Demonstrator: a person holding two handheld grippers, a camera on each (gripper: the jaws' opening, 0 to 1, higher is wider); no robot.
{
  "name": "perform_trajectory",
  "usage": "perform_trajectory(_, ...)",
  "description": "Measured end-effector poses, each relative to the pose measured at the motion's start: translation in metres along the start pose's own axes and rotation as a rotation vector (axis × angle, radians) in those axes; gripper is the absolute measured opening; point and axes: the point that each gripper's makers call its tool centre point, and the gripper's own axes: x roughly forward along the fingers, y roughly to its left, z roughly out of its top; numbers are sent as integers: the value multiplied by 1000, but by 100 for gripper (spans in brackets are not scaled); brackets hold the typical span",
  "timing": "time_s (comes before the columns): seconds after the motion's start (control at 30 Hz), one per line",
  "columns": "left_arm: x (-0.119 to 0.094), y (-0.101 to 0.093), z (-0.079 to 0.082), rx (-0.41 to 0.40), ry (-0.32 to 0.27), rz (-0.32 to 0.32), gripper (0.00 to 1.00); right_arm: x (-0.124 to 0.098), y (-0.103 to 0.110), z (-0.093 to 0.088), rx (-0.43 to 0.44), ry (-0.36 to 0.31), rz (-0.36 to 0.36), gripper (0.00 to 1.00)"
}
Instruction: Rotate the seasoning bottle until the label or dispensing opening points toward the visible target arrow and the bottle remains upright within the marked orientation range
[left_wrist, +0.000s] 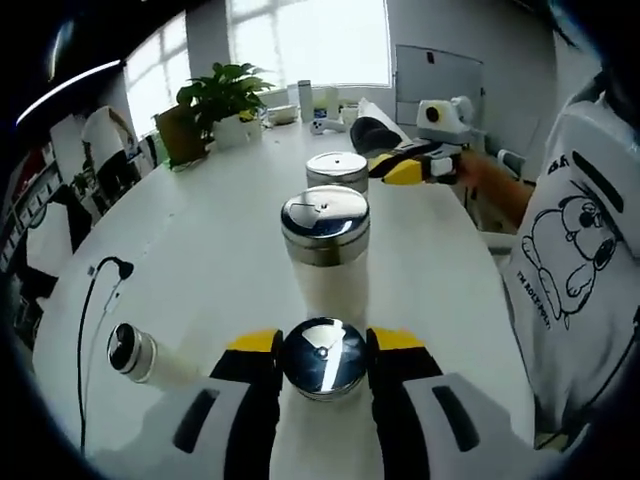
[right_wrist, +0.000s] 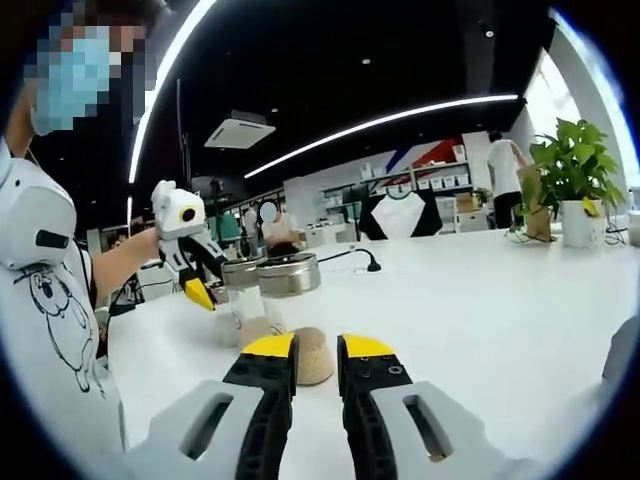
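Note:
Three upright white seasoning bottles with shiny steel caps stand in a row on the white table (left_wrist: 200, 250). My left gripper (left_wrist: 322, 352) is shut on the nearest bottle (left_wrist: 322, 358), a yellow-tipped jaw on each side of its cap. The middle bottle (left_wrist: 325, 240) stands just beyond it, the far bottle (left_wrist: 337, 170) behind that. My right gripper (left_wrist: 392, 168) hovers beside the far bottle's cap. In the right gripper view its jaws (right_wrist: 316, 350) are nearly together with nothing between them, facing two bottles (right_wrist: 290, 285) and the left gripper (right_wrist: 198, 285).
A fourth bottle (left_wrist: 140, 352) lies on its side at the left, near a black cable (left_wrist: 100, 290). A beige rounded thing (right_wrist: 312, 358) sits just past my right jaws. A potted plant (left_wrist: 215, 100) stands at the far end. A person's white shirt (left_wrist: 580, 260) borders the table's right.

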Motion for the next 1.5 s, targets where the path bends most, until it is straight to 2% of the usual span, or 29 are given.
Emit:
perform_trajectory(0.17,2,1,0,31,-14,3,35,-2,-1,0,2,-4,-8,13)
perform_trajectory(0.2,4,1,-4,71,5,3,36,-2,-1,0,3,-5,-8,14)
perform_trajectory(0.23,5,0,-5,69,11,8,38,-2,-1,0,3,-5,-8,14)
perform_trajectory(0.3,8,5,-11,149,42,48,42,-2,-1,-1,4,-8,-8,14)
perform_trajectory(0.33,9,3,-11,143,40,43,45,-2,-1,-1,8,-11,-9,14)
perform_trajectory(0.47,-4,4,2,25,-85,48,50,-1,-2,-4,21,-15,-12,15)
perform_trajectory(0.53,-13,8,2,-21,-126,71,53,0,-2,-5,24,-14,-10,15)
perform_trajectory(0.6,-18,12,0,-22,-155,101,54,1,-2,-6,23,-13,-8,15)
perform_trajectory(0.67,-24,14,2,5,-220,138,54,2,-2,-6,23,-14,-4,15)
perform_trajectory(0.77,-38,20,12,-36,-355,201,54,4,-2,-5,18,-14,0,15)
perform_trajectory(0.83,-51,24,19,-112,-463,229,52,5,-1,-5,22,-19,3,15)
perform_trajectory(0.87,-57,28,20,-125,-497,258,51,6,-1,-5,22,-19,3,15)
perform_trajectory(0.93,-63,29,17,-137,-519,273,45,6,-1,-5,21,-19,4,15)
perform_trajectory(0.97,-66,27,14,-112,-531,262,42,7,-1,-4,19,-18,6,15)
perform_trajectory(1.0,-67,30,15,-157,-561,275,40,7,-1,-4,18,-17,7,15)
perform_trajectory(1.03,-67,28,12,-177,-565,256,38,7,0,-3,17,-16,8,15)
perform_trajectory(1.07,-66,23,12,-189,-575,223,31,8,0,-3,15,-16,9,15)
perform_trajectory(1.1,-70,28,13,-216,-622,254,24,8,0,-3,13,-17,10,15)
perform_trajectory(1.13,-70,29,11,-208,-626,259,18,8,1,-2,12,-17,11,15)
perform_trajectory(1.2,-70,29,10,-223,-638,268,18,8,1,-1,12,-21,11,15)
perform_trajectory(1.27,-73,25,16,-187,-677,277,13,9,2,0,12,-24,14,15)
perform_trajectory(1.3,-69,21,13,-155,-638,283,11,9,2,0,9,-26,15,15)
perform_trajectory(1.33,-68,20,12,-162,-633,293,11,10,2,1,3,-31,15,14)
perform_trajectory(1.37,-69,16,14,-148,-658,288,10,10,3,1,1,-33,15,14)
perform_trajectory(1.4,-69,10,18,-133,-676,257,10,10,3,1,1,-38,18,15)
perform_trajectory(1.43,-69,9,18,-156,-684,255,10,11,3,2,3,-43,19,15)
perform_trajectory(1.5,-68,9,16,-151,-677,289,13,11,4,3,8,-51,23,17)
